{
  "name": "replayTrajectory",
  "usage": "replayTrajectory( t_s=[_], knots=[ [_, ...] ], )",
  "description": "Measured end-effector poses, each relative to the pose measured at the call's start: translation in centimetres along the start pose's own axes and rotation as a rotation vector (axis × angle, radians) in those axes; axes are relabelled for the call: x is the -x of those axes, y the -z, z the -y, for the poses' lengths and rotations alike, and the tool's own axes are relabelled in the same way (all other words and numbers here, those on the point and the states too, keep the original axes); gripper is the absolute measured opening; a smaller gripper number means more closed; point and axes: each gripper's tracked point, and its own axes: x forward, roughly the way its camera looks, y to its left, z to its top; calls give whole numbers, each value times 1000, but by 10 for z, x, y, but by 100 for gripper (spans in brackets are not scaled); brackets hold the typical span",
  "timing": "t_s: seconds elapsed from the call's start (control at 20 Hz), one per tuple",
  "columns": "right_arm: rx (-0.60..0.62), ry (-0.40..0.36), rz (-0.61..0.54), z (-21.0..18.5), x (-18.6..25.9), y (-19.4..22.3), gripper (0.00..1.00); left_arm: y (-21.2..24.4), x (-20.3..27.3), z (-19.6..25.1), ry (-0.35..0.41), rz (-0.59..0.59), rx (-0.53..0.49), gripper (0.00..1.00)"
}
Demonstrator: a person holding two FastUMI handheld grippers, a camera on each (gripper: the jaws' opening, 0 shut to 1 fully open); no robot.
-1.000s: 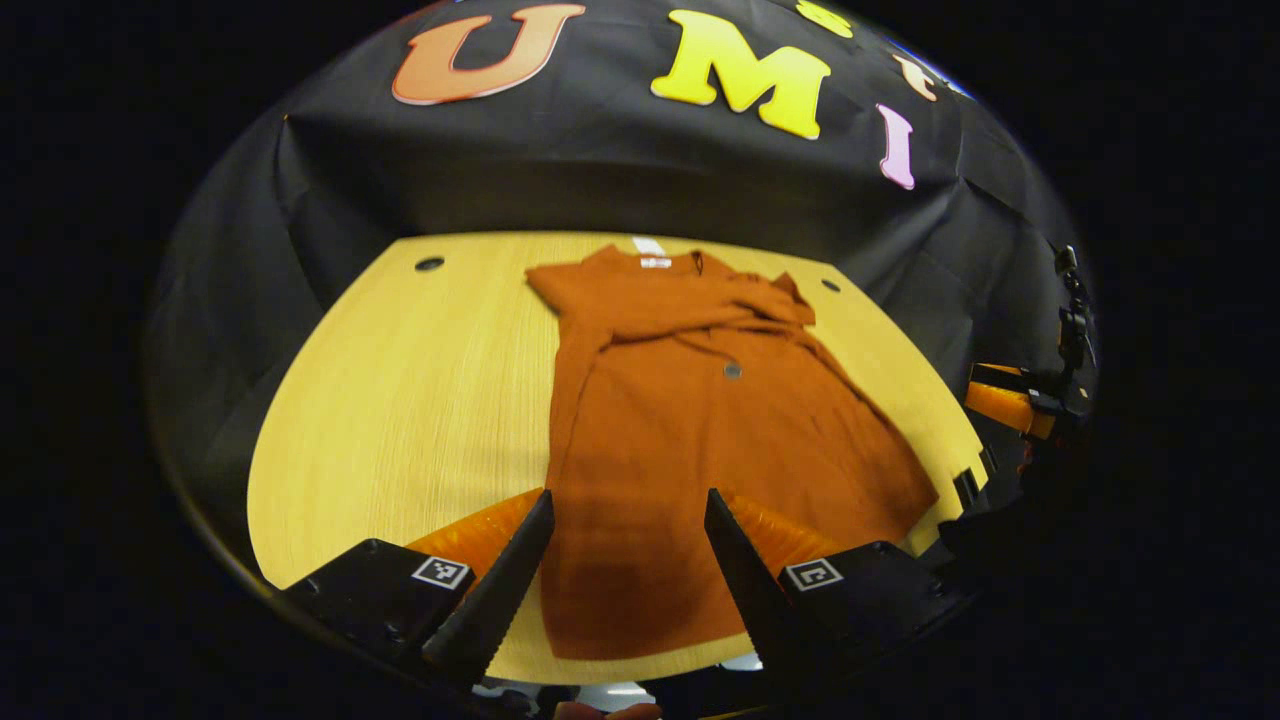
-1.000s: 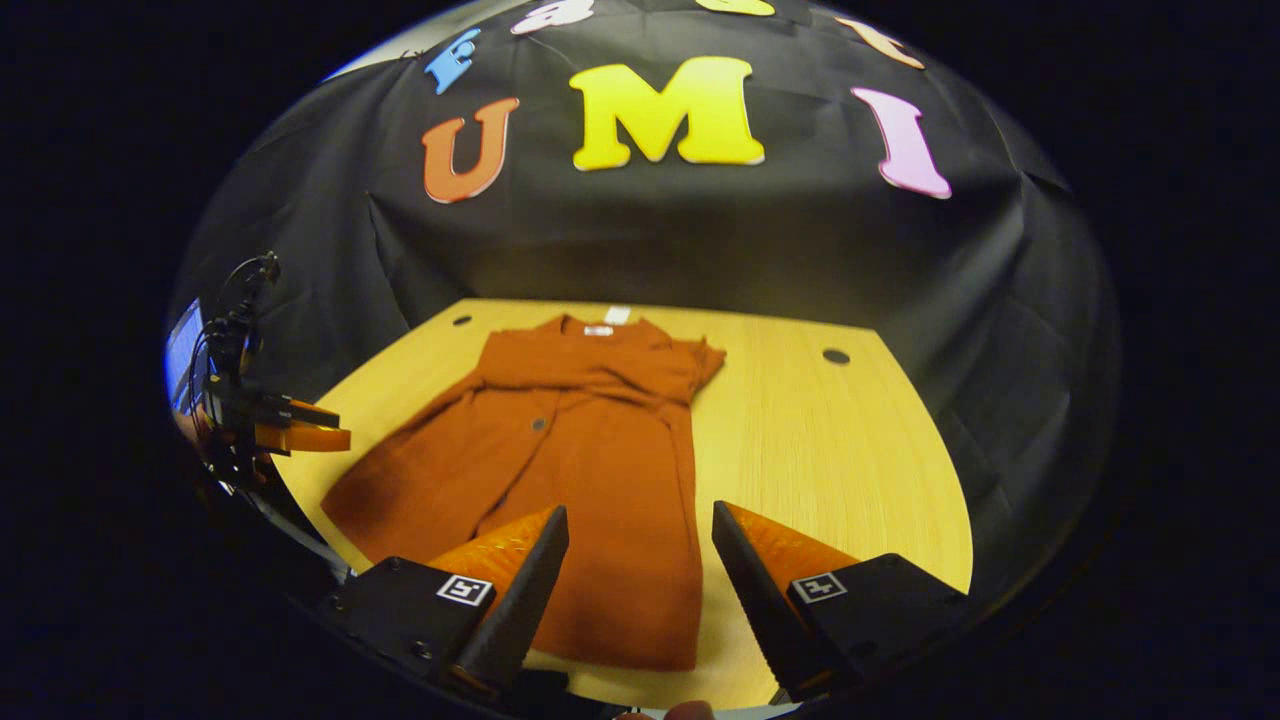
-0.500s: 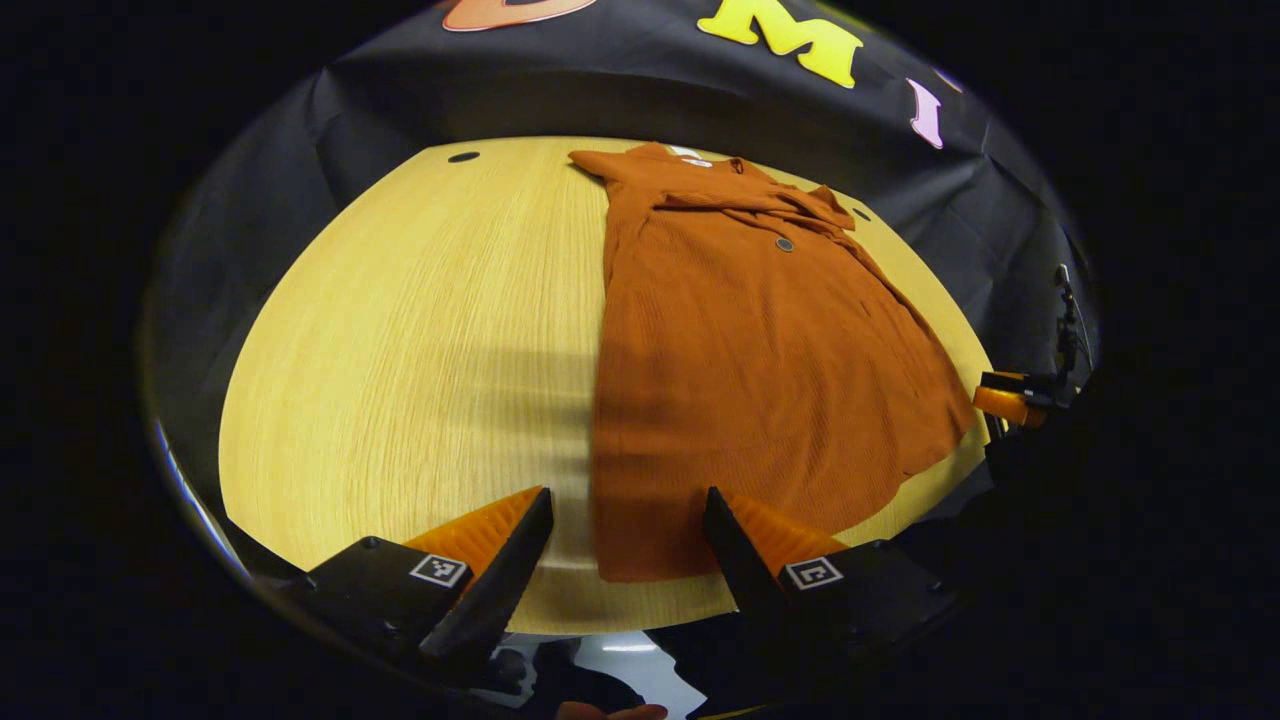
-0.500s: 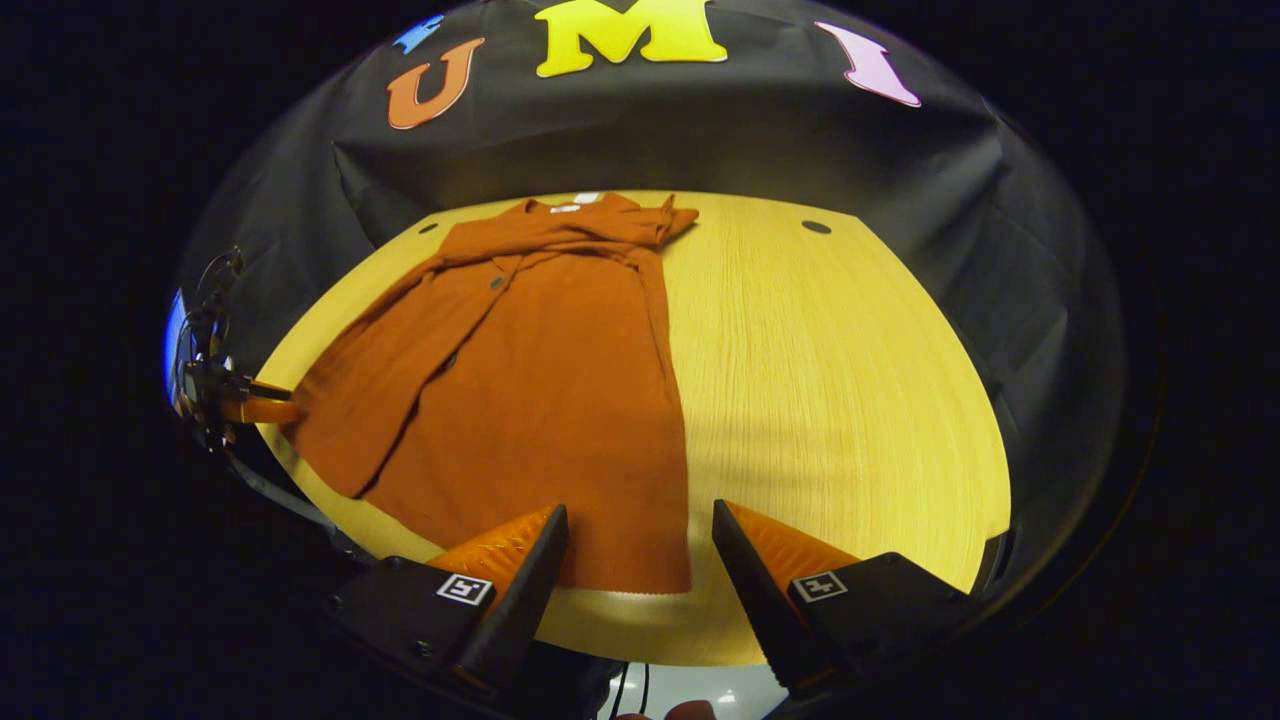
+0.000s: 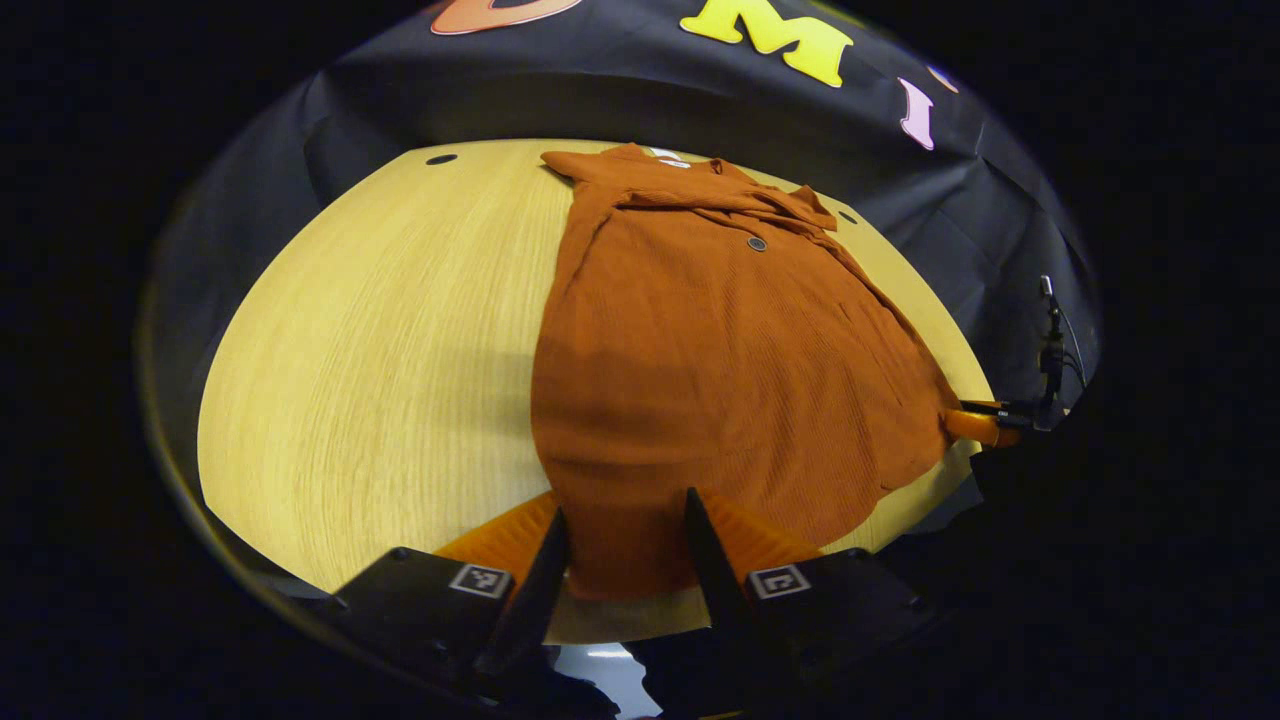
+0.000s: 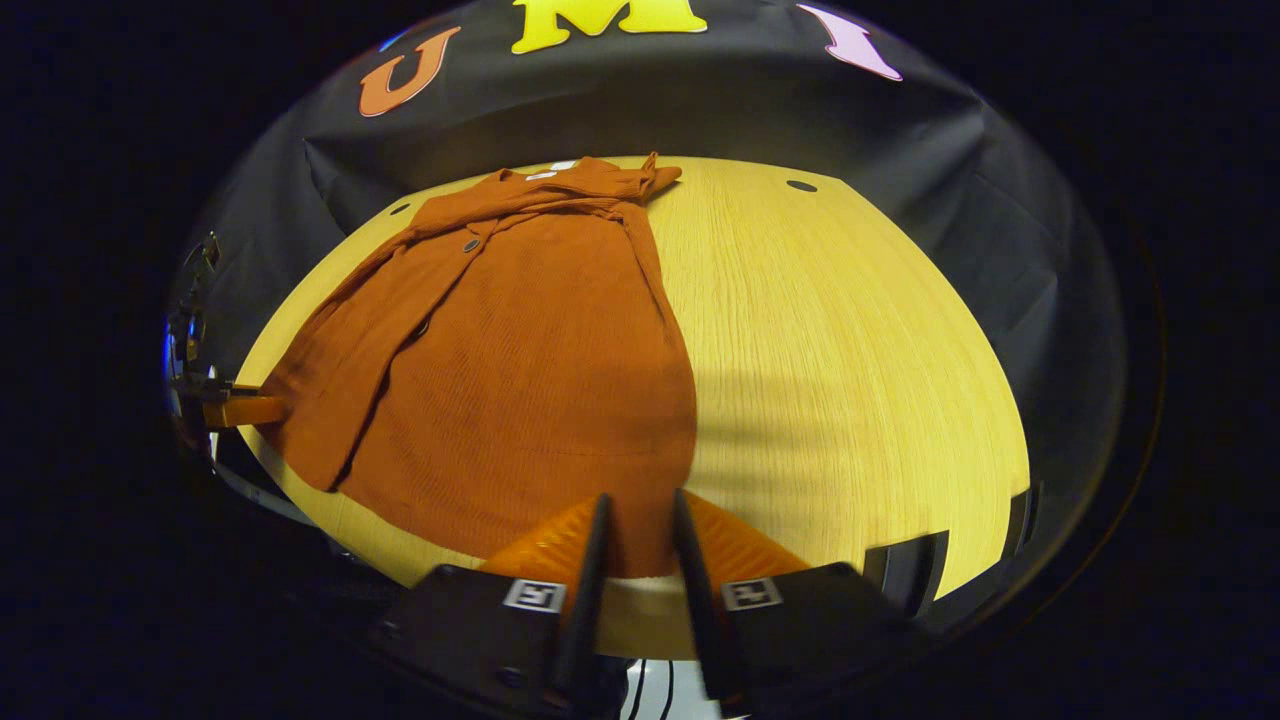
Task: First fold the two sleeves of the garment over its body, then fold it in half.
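A rust-orange garment (image 5: 720, 360) lies flat on the yellow wooden table (image 5: 380, 350), collar at the far edge and hem towards me. Both sleeves (image 5: 720, 195) are folded across its chest. My left gripper (image 5: 625, 505) straddles the left end of the hem with cloth between its fingers, which still stand apart. In the right gripper view the garment (image 6: 520, 370) spreads left of centre. My right gripper (image 6: 640, 495) sits over the hem's right corner, its fingers drawn in to a narrow gap with cloth in it.
The table's near edge (image 6: 640, 620) runs just below the hem. Bare wood (image 6: 850, 350) stretches right of the garment, with a cable hole (image 6: 800, 186) at the back. The right gripper's finger (image 5: 985, 425) shows at the garment's far hem corner. Black cloth walls surround the table.
Both grippers dropped towards the hem and came forward over it. Their fingers have narrowed, the right pair more than the left, with the hem now between them.
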Motion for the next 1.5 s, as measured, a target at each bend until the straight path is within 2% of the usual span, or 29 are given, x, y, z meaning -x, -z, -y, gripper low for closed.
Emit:
replayTrajectory(
  t_s=[0.1, 0.15, 0.2, 0.35, 0.7, 0.9, 1.05, 1.3, 1.5],
  knots=[
    [-43, -19, -11, -4, -2, -4, 14, -4, -3, 1, -18, 4, 0, 31],
    [-52, -21, -16, -3, 1, -7, 12, -6, -3, 4, -8, -2, 5, 6],
    [-72, -33, -10, -4, 4, -12, 2, -9, -2, 9, 17, 2, 14, 4],
    [-98, -63, 46, -7, 15, -47, 1, -40, 13, 20, 69, 59, 8, 3],
    [-110, -100, 266, -5, 48, -180, 1, -153, 37, 38, 137, 246, -71, 3],
    [-60, -129, 383, -15, 56, -270, 1, -237, 43, 32, 104, 384, -175, 3],
    [-1, -133, 447, -25, 49, -336, 1, -302, 39, 24, 74, 471, -216, 3],
    [10, -136, 495, -43, 9, -424, 1, -392, 12, 5, 17, 556, -215, 3],
    [30, -98, 529, -48, -51, -483, 1, -463, -37, -16, -46, 602, -157, 3]
  ],
)
